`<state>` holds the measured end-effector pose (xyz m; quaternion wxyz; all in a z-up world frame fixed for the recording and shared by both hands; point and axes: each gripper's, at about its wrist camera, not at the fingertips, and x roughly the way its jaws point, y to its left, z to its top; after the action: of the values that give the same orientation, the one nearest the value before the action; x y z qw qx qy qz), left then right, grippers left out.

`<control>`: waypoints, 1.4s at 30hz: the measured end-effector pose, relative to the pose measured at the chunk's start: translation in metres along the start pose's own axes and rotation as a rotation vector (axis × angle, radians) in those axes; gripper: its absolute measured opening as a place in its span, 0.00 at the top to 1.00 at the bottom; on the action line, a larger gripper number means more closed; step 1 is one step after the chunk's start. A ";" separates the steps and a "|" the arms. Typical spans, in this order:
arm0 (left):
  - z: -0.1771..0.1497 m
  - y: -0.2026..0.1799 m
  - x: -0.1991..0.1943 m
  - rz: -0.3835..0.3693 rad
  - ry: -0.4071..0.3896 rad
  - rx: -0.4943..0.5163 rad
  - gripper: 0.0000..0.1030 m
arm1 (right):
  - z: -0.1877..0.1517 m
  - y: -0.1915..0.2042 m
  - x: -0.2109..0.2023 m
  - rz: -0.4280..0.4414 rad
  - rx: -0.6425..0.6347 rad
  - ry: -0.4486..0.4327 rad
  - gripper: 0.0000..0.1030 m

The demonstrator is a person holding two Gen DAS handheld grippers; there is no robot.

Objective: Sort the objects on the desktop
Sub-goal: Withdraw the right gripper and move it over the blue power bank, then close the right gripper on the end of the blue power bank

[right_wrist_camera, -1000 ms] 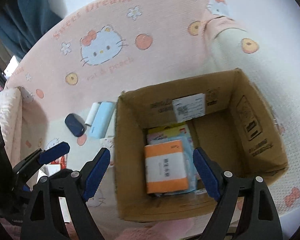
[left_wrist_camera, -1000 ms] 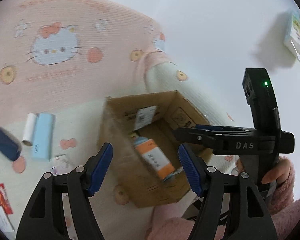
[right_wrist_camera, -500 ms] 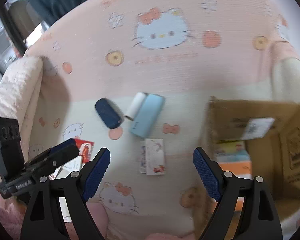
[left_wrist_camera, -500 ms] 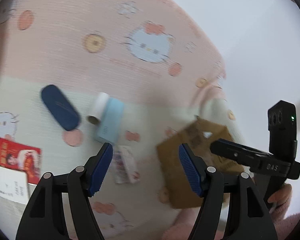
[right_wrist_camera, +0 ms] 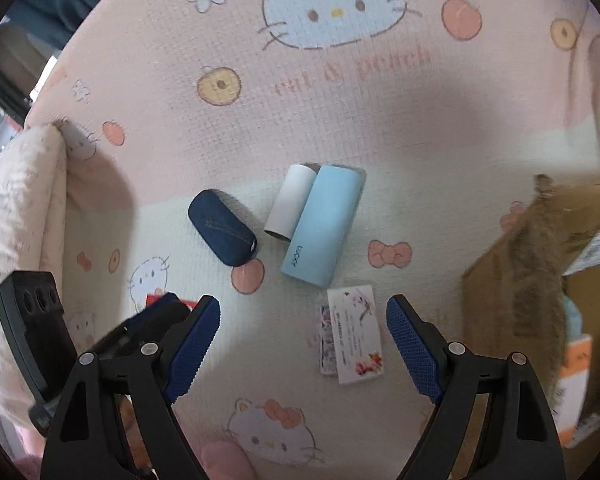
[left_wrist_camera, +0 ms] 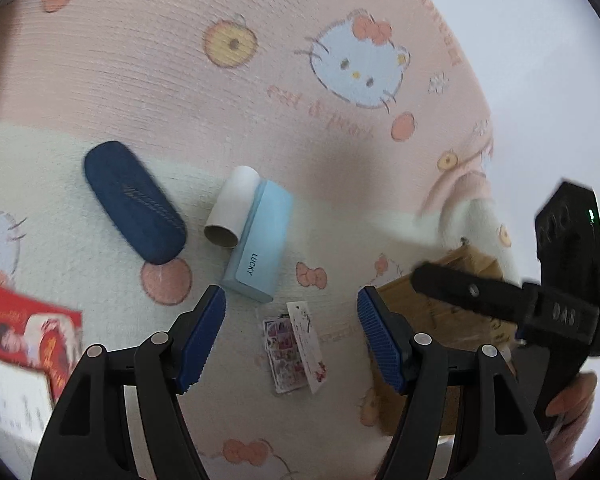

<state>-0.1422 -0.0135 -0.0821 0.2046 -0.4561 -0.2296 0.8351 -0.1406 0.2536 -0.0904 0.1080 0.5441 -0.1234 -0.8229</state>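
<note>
My left gripper (left_wrist_camera: 291, 336): spread wide, empty; card packet (left_wrist_camera: 294, 348) lies below, between its fingers
My right gripper (right_wrist_camera: 303, 344): spread wide, empty; card packet (right_wrist_camera: 352, 338) just right of centre

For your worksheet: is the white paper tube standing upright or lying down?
Lying down: the white paper tube rests lengthwise beside the light blue case, its open end visible.

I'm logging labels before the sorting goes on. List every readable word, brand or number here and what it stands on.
"LUCKY": on the end of the light blue case.
"DAS": on the right claw's black body, faint.
"eat & peach": woven into the pink blanket, blurred, partly guessed.
Small card: print too small to read.
Red packet: lettering blurred.
Cardboard box: label unreadable.
</note>
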 end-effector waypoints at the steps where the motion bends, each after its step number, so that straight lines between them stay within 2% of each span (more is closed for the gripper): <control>1: 0.001 0.002 0.009 -0.007 0.011 0.016 0.30 | 0.003 -0.003 0.008 0.002 0.011 -0.001 0.18; 6: 0.003 0.022 0.046 0.009 0.060 0.000 0.30 | 0.015 -0.023 0.048 0.029 0.121 -0.002 0.18; 11: 0.000 0.039 0.070 -0.014 0.075 -0.032 0.30 | 0.018 -0.050 0.082 0.078 0.279 -0.034 0.18; 16: -0.004 0.044 0.089 -0.012 0.102 -0.027 0.31 | 0.019 -0.056 0.111 0.144 0.319 -0.054 0.19; 18: -0.004 0.043 0.094 -0.013 0.097 -0.020 0.34 | 0.018 -0.060 0.124 0.178 0.339 -0.050 0.32; 19: -0.004 0.043 0.096 0.000 0.092 -0.016 0.37 | 0.018 -0.061 0.134 0.188 0.350 -0.026 0.43; 20: -0.004 0.043 0.098 0.013 0.087 -0.017 0.42 | 0.017 -0.062 0.141 0.191 0.355 -0.005 0.49; 22: -0.002 0.046 0.102 0.024 0.083 -0.027 0.43 | 0.015 -0.065 0.153 0.204 0.368 0.014 0.49; 24: 0.001 0.049 0.107 0.016 0.081 -0.046 0.51 | 0.013 -0.071 0.158 0.204 0.393 -0.006 0.49; 32: 0.005 0.060 0.131 0.001 0.115 -0.134 0.58 | 0.009 -0.086 0.176 0.319 0.521 -0.033 0.49; 33: 0.004 0.058 0.130 0.005 0.105 -0.128 0.58 | 0.008 -0.087 0.178 0.339 0.541 -0.040 0.52; 35: 0.001 0.055 0.129 0.011 0.101 -0.108 0.60 | 0.006 -0.088 0.183 0.363 0.563 -0.032 0.73; 36: 0.000 0.054 0.129 0.016 0.100 -0.100 0.61 | 0.005 -0.088 0.185 0.358 0.567 -0.023 0.75; 42: -0.010 0.056 0.122 0.014 0.112 -0.121 0.62 | 0.007 -0.075 0.178 0.296 0.506 -0.021 0.76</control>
<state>-0.2020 0.0100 -0.2004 0.1834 -0.5152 -0.2646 0.7943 -0.2185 0.2693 -0.2668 0.0867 0.5211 -0.4037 -0.7469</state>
